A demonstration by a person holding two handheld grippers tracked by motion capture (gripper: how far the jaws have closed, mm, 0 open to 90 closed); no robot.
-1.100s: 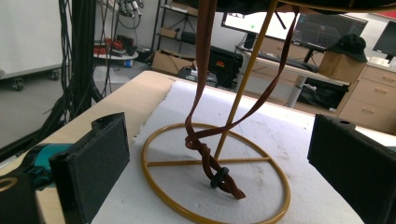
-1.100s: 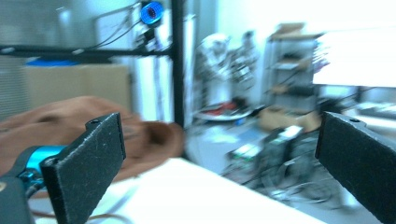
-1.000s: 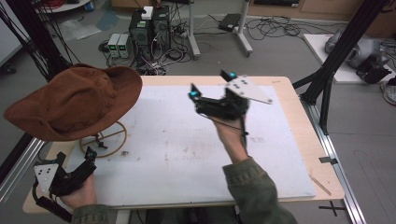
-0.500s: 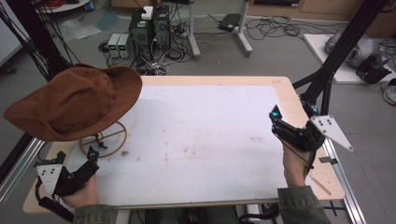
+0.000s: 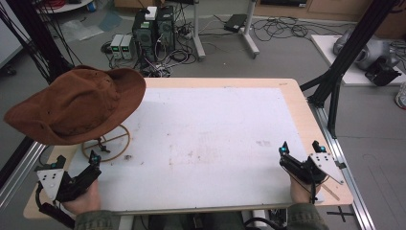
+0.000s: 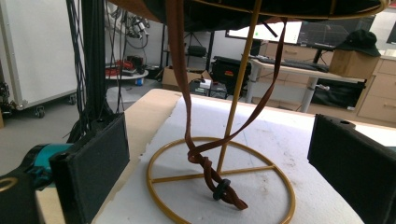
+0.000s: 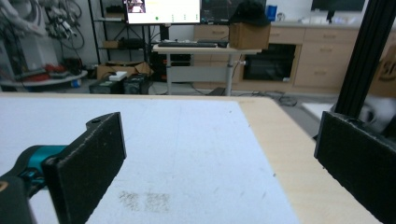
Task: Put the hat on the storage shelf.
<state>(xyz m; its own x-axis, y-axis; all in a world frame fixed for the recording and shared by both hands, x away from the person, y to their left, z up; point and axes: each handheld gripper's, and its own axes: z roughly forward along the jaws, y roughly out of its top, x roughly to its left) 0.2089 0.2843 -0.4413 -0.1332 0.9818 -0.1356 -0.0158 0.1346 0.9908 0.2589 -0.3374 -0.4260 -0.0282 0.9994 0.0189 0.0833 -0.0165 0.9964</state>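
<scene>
Both tongs sit with jaws spread and nothing between them — the left gripper point(image 5: 79, 173) near the table's point(image 5: 215, 124) 7 o'clock corner, the right gripper point(image 5: 300, 155) near 4 o'clock. At 9 o'clock the brown hat point(image 5: 76, 103) rests on its gold wire stand point(image 6: 222, 179), chin strap point(image 6: 205, 158) dangling onto the base ring — apparently hung already, so little seems left. No legible writing or brand anywhere.

Brown hat point(image 5: 76, 103), gold stand point(image 6: 223, 186), seemingly white table point(image 5: 215, 129).
</scene>
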